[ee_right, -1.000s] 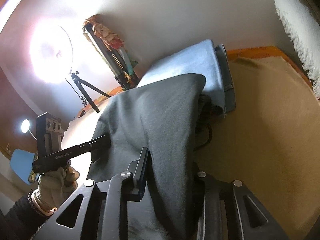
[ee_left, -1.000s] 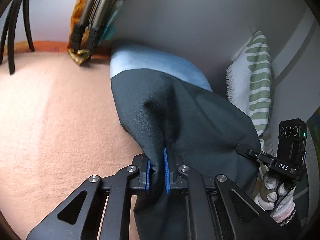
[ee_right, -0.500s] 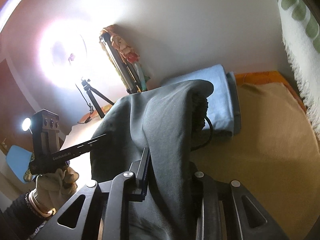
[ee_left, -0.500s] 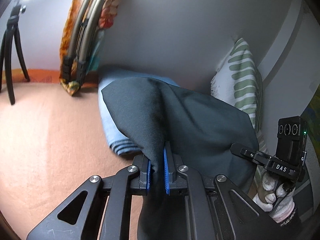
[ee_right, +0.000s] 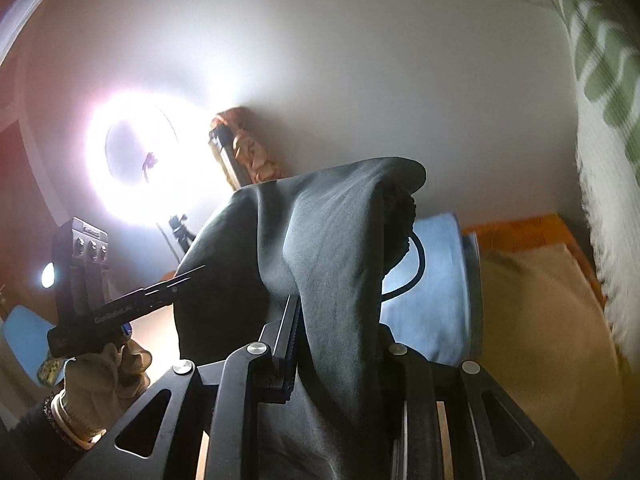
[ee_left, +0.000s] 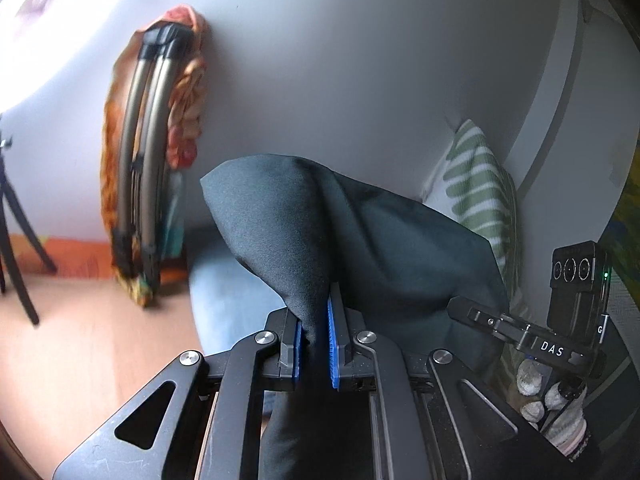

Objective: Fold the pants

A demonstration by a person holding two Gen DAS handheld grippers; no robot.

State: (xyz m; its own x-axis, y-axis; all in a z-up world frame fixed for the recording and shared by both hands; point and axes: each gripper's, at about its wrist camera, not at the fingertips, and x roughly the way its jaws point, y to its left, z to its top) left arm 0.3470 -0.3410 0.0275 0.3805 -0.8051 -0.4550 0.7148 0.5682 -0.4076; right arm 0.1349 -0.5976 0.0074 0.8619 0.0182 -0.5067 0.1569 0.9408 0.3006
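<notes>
my left claw (ee_left: 314, 346) is clamped on a bunched fold of the dark pants (ee_left: 360, 232), the cloth squeezed between the blue pads (ee_left: 331, 344) and hanging below them. my right claw (ee_right: 336, 344) grips the same pants (ee_right: 332, 248) further along, with the cloth draped over it so the far finger is hidden. the pants are lifted between the two claws; whether any part touches the bed below i cannot tell. their upper edge rises in a rounded peak ahead of each claw. a thin black cord (ee_right: 414, 268) loops out from the bunched part on the right.

in the left view my right claw (ee_left: 472, 312) reaches into the pants' edge, held by my gloved right hand (ee_left: 552, 400). in the right view my left claw (ee_right: 188, 276) touches the far edge, held by my gloved left hand (ee_right: 104, 376).

below and beyond the pants lies a folded light blue cloth (ee_right: 436, 292) on a tan bedcover (ee_right: 532, 320), which shows open room to the right of it. in the left view the bedcover (ee_left: 80, 340) looks peach, with bare space to the left. a green-striped white pillow (ee_left: 480, 200) leans on the pale wall (ee_left: 360, 60) close to the right. folded metal poles (ee_left: 148, 160) wrapped in orange patterned fabric lean on the wall to the left, beside a tripod (ee_left: 16, 248). a bright ring light (ee_right: 148, 164) glares at the left of the right view.
</notes>
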